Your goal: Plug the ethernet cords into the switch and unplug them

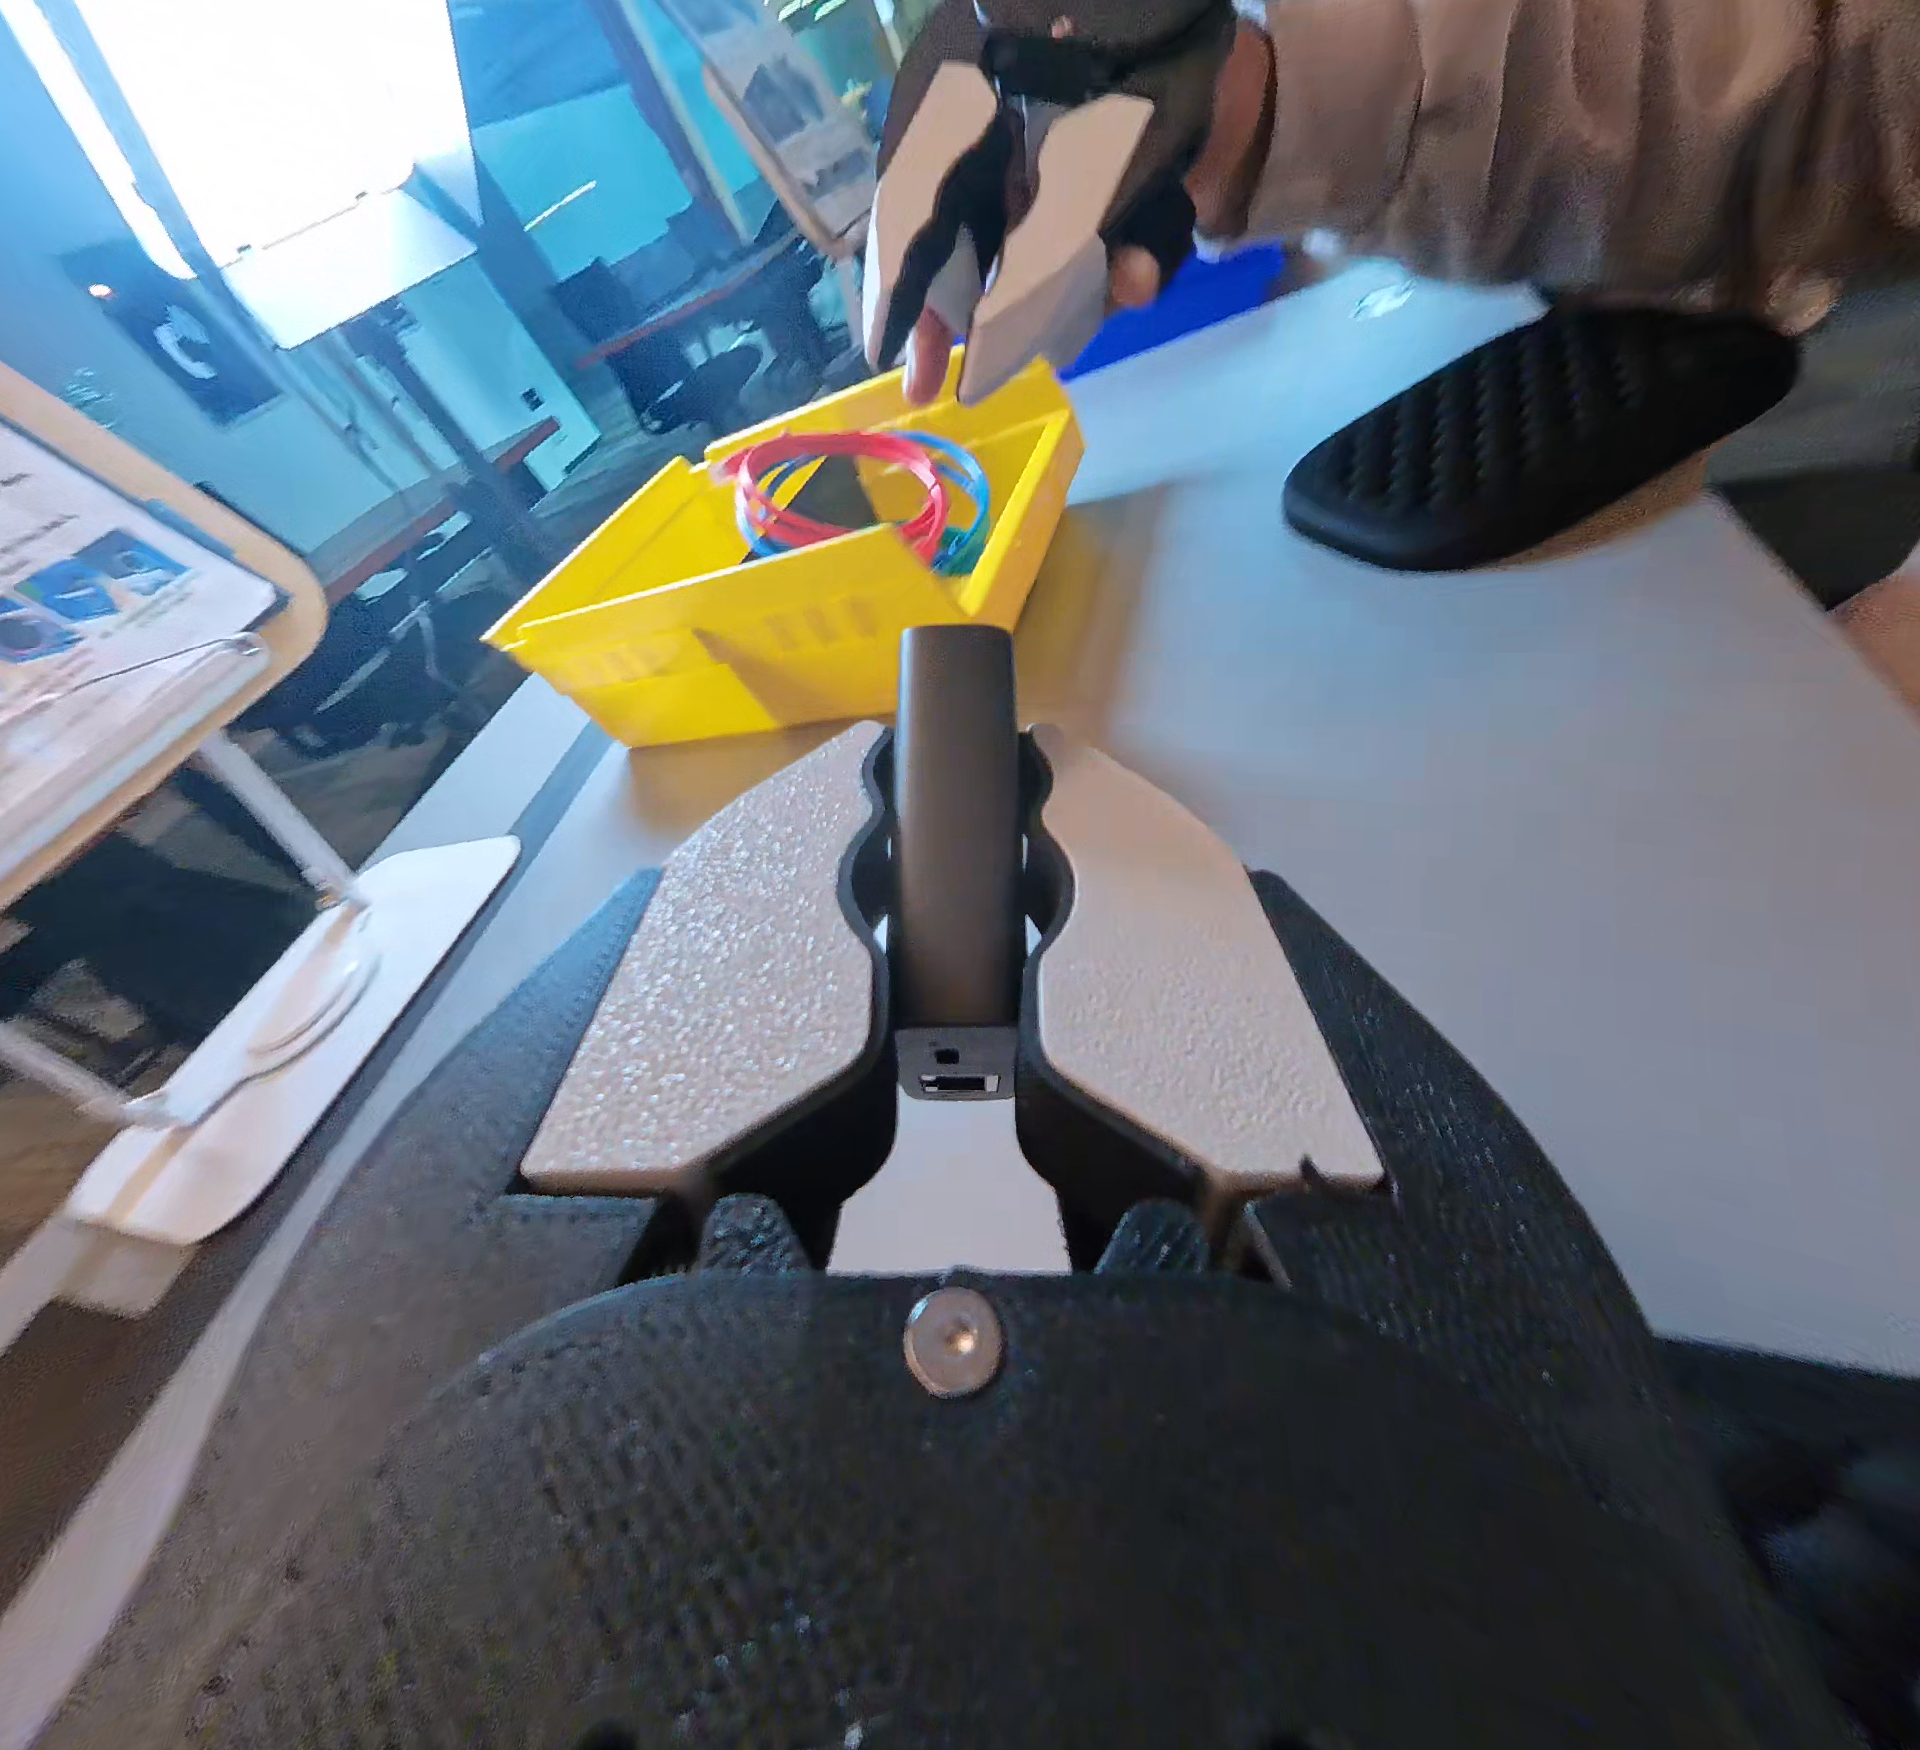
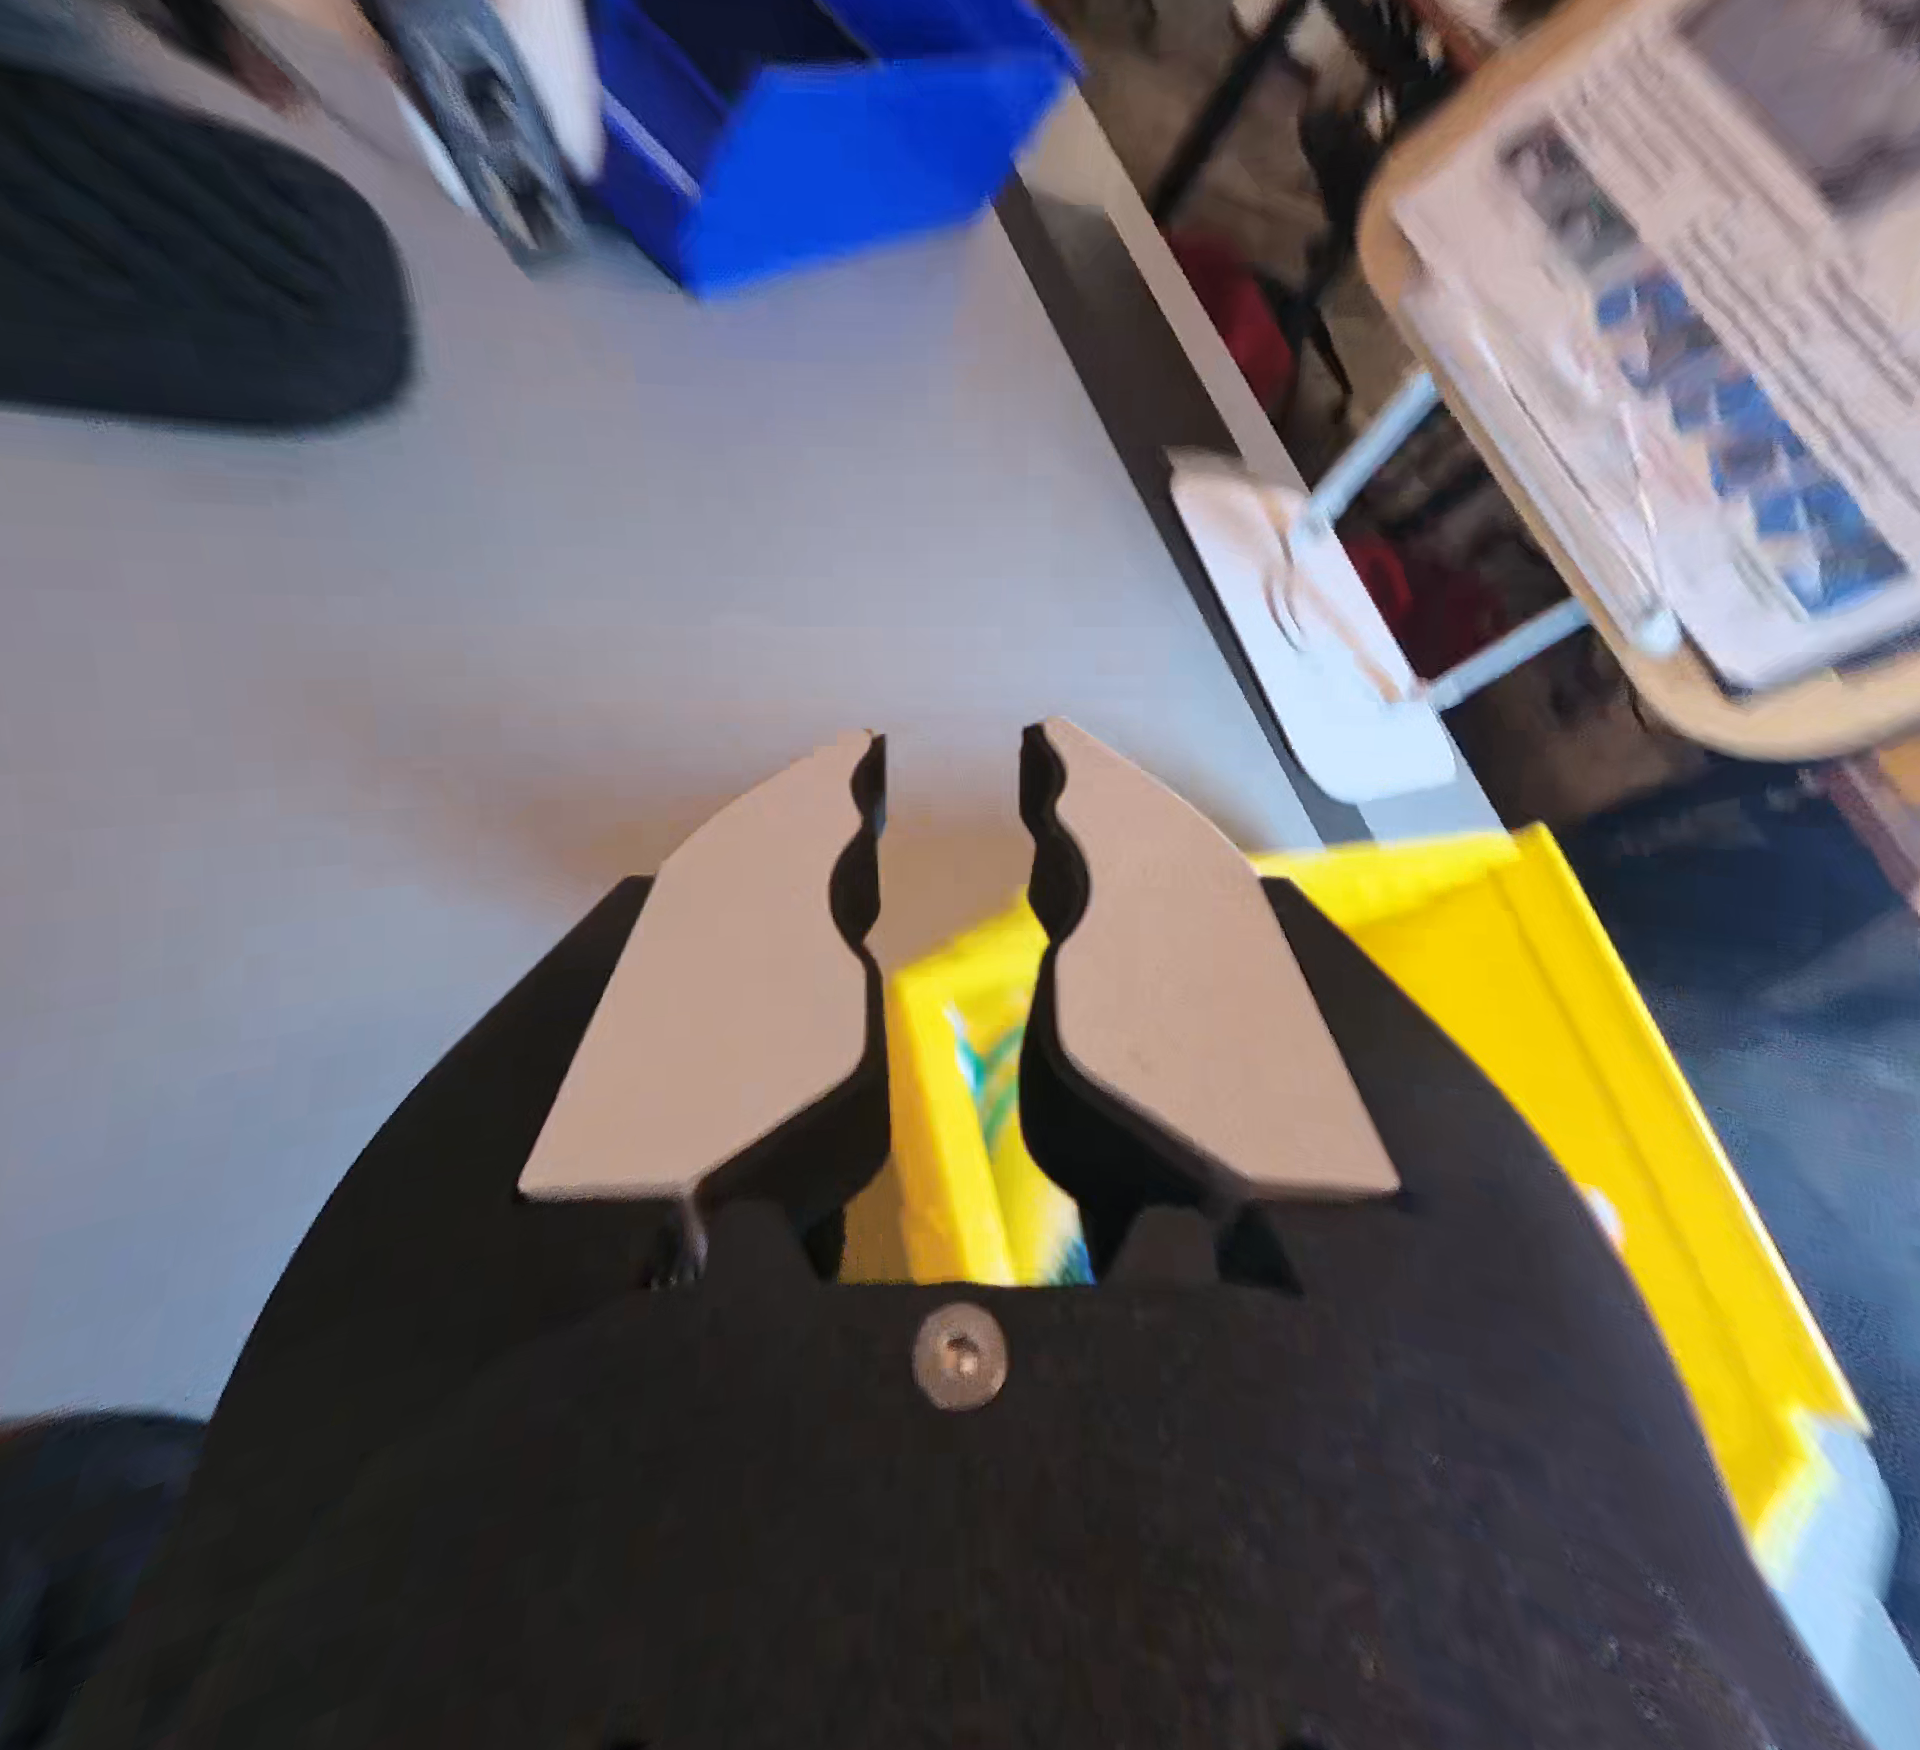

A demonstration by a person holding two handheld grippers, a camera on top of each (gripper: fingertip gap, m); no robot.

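Note:
My left gripper [image 1: 956,744] is shut on a slim dark grey switch [image 1: 954,869], held lengthwise between the fingers, its port end [image 1: 954,1075] facing the camera. Beyond it a yellow bin [image 1: 665,661] on the grey table holds coiled red, blue and green ethernet cords [image 1: 862,495]. My right gripper [image 2: 954,744] is open and empty. It hovers over the table by the yellow bin's [image 2: 1455,1025] corner. In the left wrist view the right gripper [image 1: 930,370] hangs over the bin's far rim. The left gripper shows blurred at the top left of the right wrist view [image 2: 457,38].
A blue bin [image 2: 831,111] stands on the table beyond the yellow one. A black textured oval pad [image 1: 1538,443] lies at the right. A stand with a printed sheet [image 1: 104,620] and white base [image 1: 312,1004] sits at the table's left edge [image 1: 499,817]. A beige sleeve [image 1: 1558,90] reaches in. The left gripper's tips are roughly 15 cm from the right gripper's.

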